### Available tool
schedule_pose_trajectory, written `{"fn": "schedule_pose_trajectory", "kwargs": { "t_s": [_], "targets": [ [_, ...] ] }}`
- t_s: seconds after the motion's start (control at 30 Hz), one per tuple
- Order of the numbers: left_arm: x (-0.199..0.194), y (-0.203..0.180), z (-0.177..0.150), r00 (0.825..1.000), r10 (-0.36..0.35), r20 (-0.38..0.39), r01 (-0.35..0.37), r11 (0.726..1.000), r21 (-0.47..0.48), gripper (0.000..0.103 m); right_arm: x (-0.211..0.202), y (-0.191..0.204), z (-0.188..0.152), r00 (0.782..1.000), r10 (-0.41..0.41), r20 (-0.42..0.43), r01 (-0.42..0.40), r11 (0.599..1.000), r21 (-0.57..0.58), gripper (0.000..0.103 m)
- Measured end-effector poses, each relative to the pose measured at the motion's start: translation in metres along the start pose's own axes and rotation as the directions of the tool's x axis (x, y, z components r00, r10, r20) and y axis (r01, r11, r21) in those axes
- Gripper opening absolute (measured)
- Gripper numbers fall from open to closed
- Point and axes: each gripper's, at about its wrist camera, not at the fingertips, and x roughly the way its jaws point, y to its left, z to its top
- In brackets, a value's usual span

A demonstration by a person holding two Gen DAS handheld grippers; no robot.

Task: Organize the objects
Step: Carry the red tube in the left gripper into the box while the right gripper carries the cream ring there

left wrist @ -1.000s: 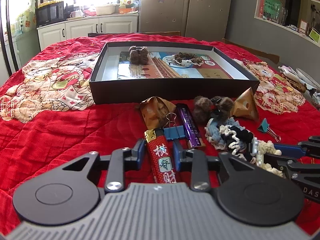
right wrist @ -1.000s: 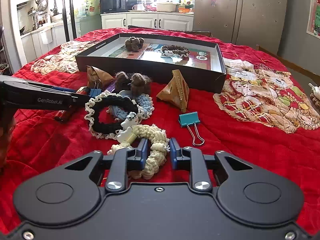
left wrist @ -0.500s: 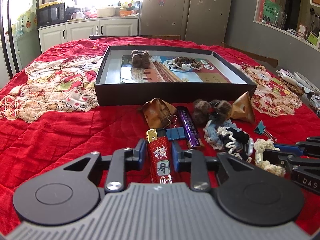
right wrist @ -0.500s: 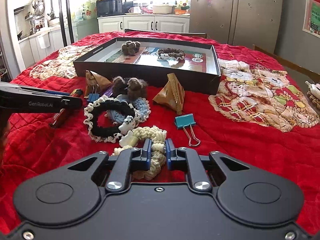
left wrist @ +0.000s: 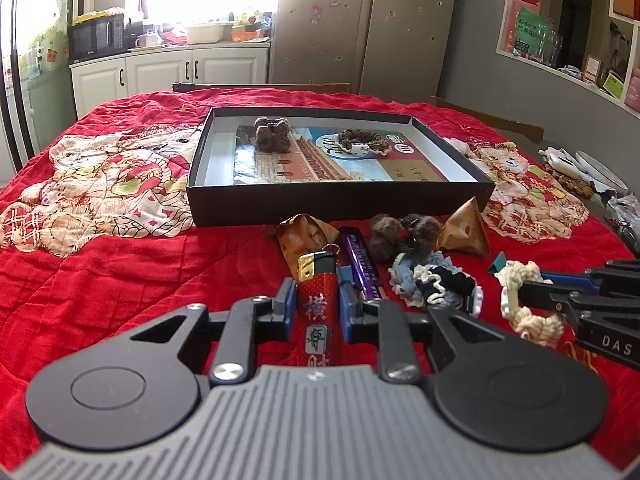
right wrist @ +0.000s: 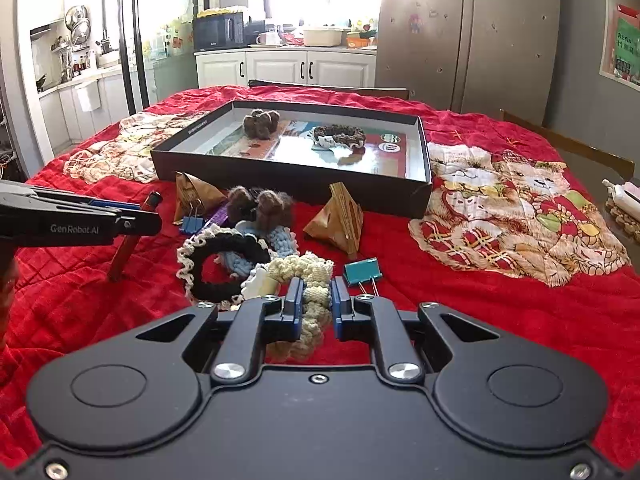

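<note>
Box (left wrist: 340, 200), black, shallow, sits mid-frame on the red quilt (left wrist: 120, 272) in both views. Inside it: a brown fuzzy clump (left wrist: 272, 134) toward the back left, and a brown scrunchie (left wrist: 362, 140) w/ a white charm to its right.

In front of the box, a loose pile: two tan pyramid packets (right wrist: 336, 220), a brown pom-pom tie (right wrist: 258, 204), black scrunchie (right wrist: 224, 264) w/ cream lace edge lying over a blue knit one (right wrist: 280, 240), a purple bar (left wrist: 362, 264), blue binder clip (right wrist: 194, 222), teal binder clip (right wrist: 362, 272) just right of the pile.

Left gripper (left wrist: 314, 304) at bottom center of the left wrist view; its jaws have just been closing and now the blue pads press both sides of a red lighter (left wrist: 318, 308). From the right wrist view the lighter looks tilted, gold top up, lower end at or near the quilt, can't tell if it touches.

Right gripper (right wrist: 314, 304) at bottom center of its own view, clamped tight on a cream braided scrunchie (right wrist: 308, 288), pads squeezing the braid. In the left wrist view that scrunchie hangs from its tips at right edge, near the teal clip.
</note>
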Motion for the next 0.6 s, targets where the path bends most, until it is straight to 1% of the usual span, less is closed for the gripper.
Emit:
{"fn": "schedule_pose_trajectory", "kwargs": {
  "t_s": [0.33, 0.6],
  "targets": [
    [-0.011, -0.001, 0.005, 1.0, -0.008, 0.023, 0.008, 1.0, 0.008, 0.026, -0.011, 0.003, 0.017, 0.999, 0.009, 0.045, -0.008, 1.0, -0.03, 0.014],
    [-0.018, -0.002, 0.022, 0.999, -0.022, 0.049, 0.021, 0.999, 0.028, 0.026, -0.013, 0.008, 0.04, 0.997, 0.01, 0.081, -0.003, 0.996, -0.087, 0.014]
  ]
}}
